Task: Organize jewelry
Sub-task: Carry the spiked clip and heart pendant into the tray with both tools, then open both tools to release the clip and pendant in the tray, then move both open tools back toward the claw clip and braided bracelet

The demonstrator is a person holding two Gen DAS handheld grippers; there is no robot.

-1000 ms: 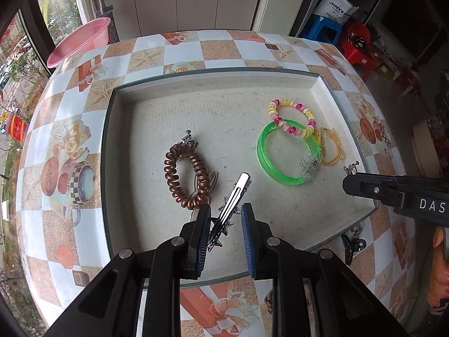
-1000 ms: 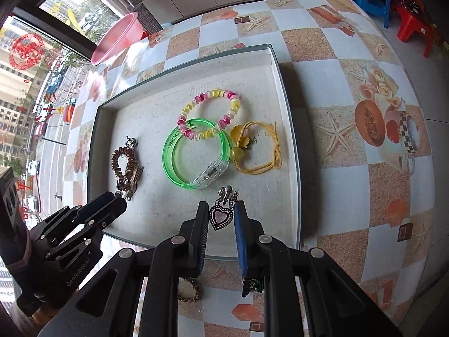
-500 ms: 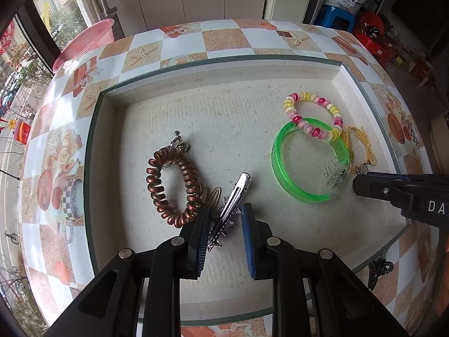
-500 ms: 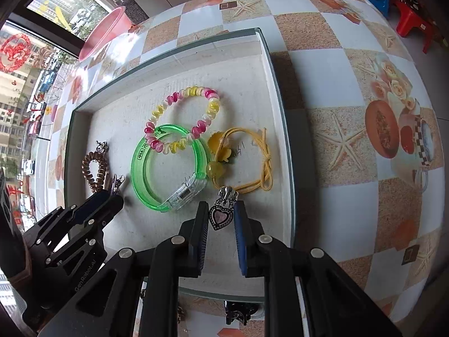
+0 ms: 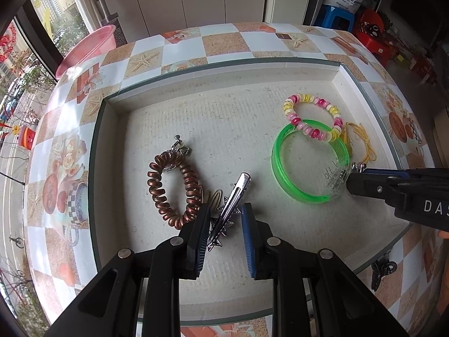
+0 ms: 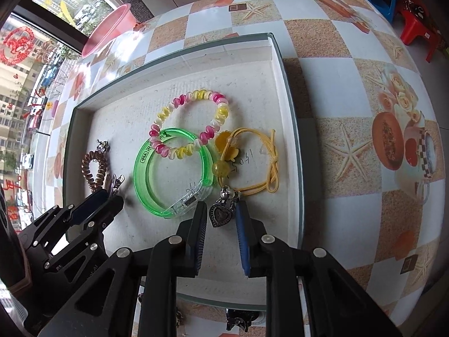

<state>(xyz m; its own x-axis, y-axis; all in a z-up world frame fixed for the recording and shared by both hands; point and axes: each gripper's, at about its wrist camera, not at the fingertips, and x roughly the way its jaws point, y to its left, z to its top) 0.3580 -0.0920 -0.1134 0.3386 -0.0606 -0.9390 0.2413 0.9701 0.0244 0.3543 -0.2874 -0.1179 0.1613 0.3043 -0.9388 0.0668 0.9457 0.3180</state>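
Note:
My left gripper [image 5: 226, 207] is shut on a silver hair clip [image 5: 233, 196] with star ornaments, low over the white tray [image 5: 224, 112] beside a brown spiral hair tie [image 5: 157, 191]. My right gripper [image 6: 221, 203] is opening. A dark heart pendant [image 6: 221, 215] sits between its pads with a gap on each side, resting by the yellow hair tie [image 6: 269, 168]. A green bangle [image 6: 140, 174] and a pink and yellow bead bracelet [image 6: 221, 106] lie overlapped to its left. In the left wrist view the right gripper [image 5: 353, 179] reaches in beside the green bangle [image 5: 280, 174].
The tray is sunk into a table with a checked starfish cloth [image 6: 350, 84]. A pink basin [image 5: 84, 47] stands at the far left corner. A black claw clip [image 5: 381, 269] lies on the table outside the tray's front right edge. Stools [image 5: 336, 22] stand beyond the table.
The right jaws have spread away from the heart pendant, which was pinched before. Both grippers have come lower and further into the tray. The left grip on the hair clip is unchanged.

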